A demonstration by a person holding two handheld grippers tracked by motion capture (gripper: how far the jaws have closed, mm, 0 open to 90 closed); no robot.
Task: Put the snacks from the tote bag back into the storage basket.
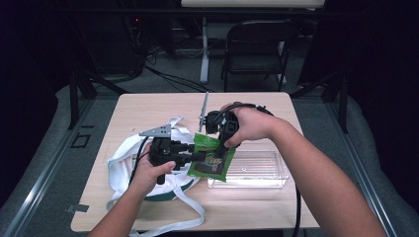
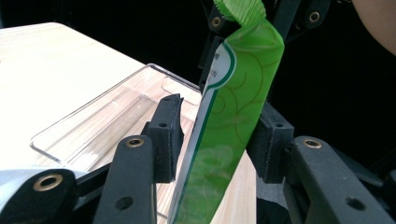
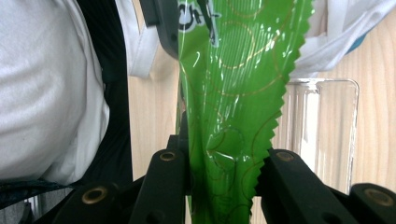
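overhead faces forward; gripper views close on packet [image 2: 233,116].

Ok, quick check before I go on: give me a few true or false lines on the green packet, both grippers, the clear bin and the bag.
1. The green packet is held above the table. True.
2. The right gripper is shut on the packet. True.
3. The packet lies flat inside the clear bin. False: it is in the air, at the bin's left end.
4. The left gripper hangs wide open, away from the packet. False: its jaws straddle it.
5. The white bag lies left of the bin. True.
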